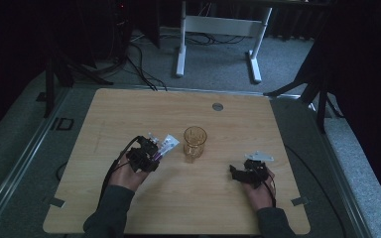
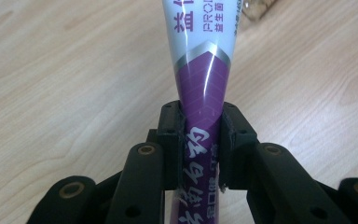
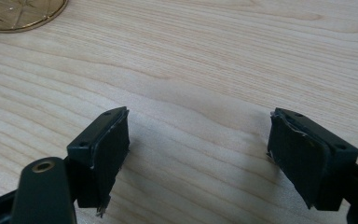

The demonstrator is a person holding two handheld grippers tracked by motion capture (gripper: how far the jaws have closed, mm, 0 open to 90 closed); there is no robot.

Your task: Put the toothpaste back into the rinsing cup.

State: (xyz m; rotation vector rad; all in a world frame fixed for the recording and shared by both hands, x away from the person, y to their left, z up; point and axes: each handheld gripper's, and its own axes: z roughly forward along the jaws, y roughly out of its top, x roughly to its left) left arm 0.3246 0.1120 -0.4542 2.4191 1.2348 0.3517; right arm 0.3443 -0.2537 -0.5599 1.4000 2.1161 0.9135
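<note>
Toothpaste tube (image 2: 200, 70) sits pinched in the left gripper (image 2: 200, 140), the two black jaws pressed against its purple lower part, with the white printed end running away from the camera. In the high view the tube (image 1: 164, 146) is held just left of the amber glass (image 1: 194, 143), its far end angled toward the glass but apart from it, seemingly a little above the wooden surface (image 1: 129, 109).

Judged from this, the pick-up is done: the tube is firmly held. What looks left is bringing it over the glass rim and lowering it in, or setting it wherever it belongs beside the glass; nothing is in the glass as far as can be told.

Left hand (image 1: 129, 174) comes in from below the glass on its left side, forearm slanting up and to the right, the wrist turned so the gripper (image 1: 151, 151) aims toward the glass. Right hand (image 1: 260, 186) rests to the right of the glass and well apart from it, low over the surface, its gripper (image 1: 237, 173) pointing back toward the glass. The right gripper view shows that gripper (image 3: 198, 140) with jaws spread wide, bare wood between them, and the base of the glass (image 3: 23, 14) at the upper left corner.
</note>
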